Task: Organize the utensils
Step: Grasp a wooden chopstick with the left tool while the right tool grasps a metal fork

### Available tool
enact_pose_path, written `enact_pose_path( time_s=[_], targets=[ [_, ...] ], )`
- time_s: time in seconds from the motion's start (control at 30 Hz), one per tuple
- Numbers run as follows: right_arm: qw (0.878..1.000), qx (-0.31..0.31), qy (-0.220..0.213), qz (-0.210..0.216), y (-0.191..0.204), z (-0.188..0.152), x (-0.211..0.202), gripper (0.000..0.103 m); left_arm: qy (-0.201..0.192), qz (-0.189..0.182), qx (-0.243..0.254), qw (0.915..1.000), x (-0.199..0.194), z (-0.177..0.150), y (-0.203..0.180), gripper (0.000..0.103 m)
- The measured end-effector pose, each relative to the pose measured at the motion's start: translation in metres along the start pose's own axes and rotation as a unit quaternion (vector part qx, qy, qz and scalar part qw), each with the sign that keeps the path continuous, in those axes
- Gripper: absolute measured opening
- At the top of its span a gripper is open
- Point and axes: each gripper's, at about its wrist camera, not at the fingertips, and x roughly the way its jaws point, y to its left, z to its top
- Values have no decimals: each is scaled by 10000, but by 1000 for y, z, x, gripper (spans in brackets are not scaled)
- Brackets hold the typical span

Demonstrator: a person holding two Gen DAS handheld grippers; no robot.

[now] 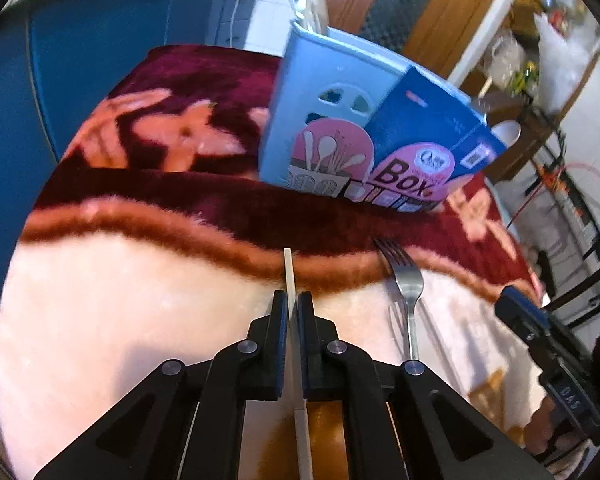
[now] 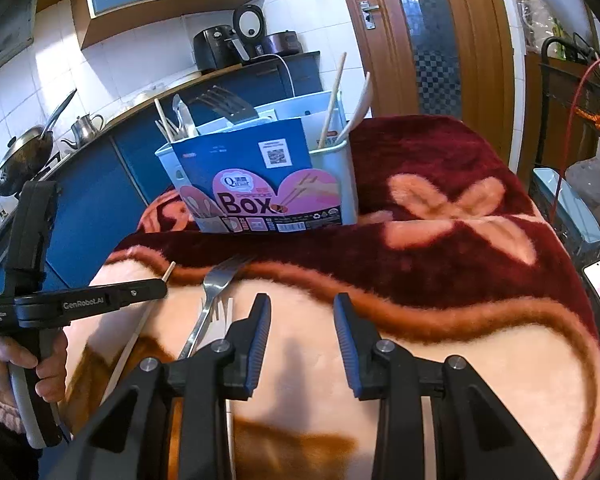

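The left claw [image 1: 293,312] is clamped on a pale slim chopstick [image 1: 289,276] whose long axis points up-frame toward the light-blue plastic utensil box [image 1: 320,120] at upper centre, while the right claw [image 2: 302,320] gapes empty beside the steel fork [image 2: 212,288].

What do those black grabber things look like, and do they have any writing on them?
Both are black plastic with silver round screws. The right gripper has ridged blue pads inside its fingers. The left gripper says GenRobot.AI in pale letters, with a grey handle. The hand gripping it wears a pink knitted sleeve.
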Motion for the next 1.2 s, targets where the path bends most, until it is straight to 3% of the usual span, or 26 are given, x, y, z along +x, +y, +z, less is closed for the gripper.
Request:
enact_pose_path(
  time_s=[0.1, 0.27, 0.57, 1.0, 1.2],
  targets=[
    [10000, -36, 58, 34, 4, 2, 3, 36, -240, -78, -100, 9996, -10, -3, 4, 4],
    [9996, -84, 196, 159, 16, 6, 11, 36, -731, 118, 16, 9973, -30, -4, 6, 4],
    [9948, 191, 691, 727, 29, 17, 38, 36, -1669, 444, 122, 9849, -64, -4, 20, 4],
    [9870, 488, 1255, 875, 28, 35, 79, 35, -2004, 388, 65, 9789, -79, -7, 32, 4],
    [9798, 708, 1421, 1216, 26, 42, 90, 18, -2092, 312, 62, 9773, -83, -7, 31, 4]
  ],
)
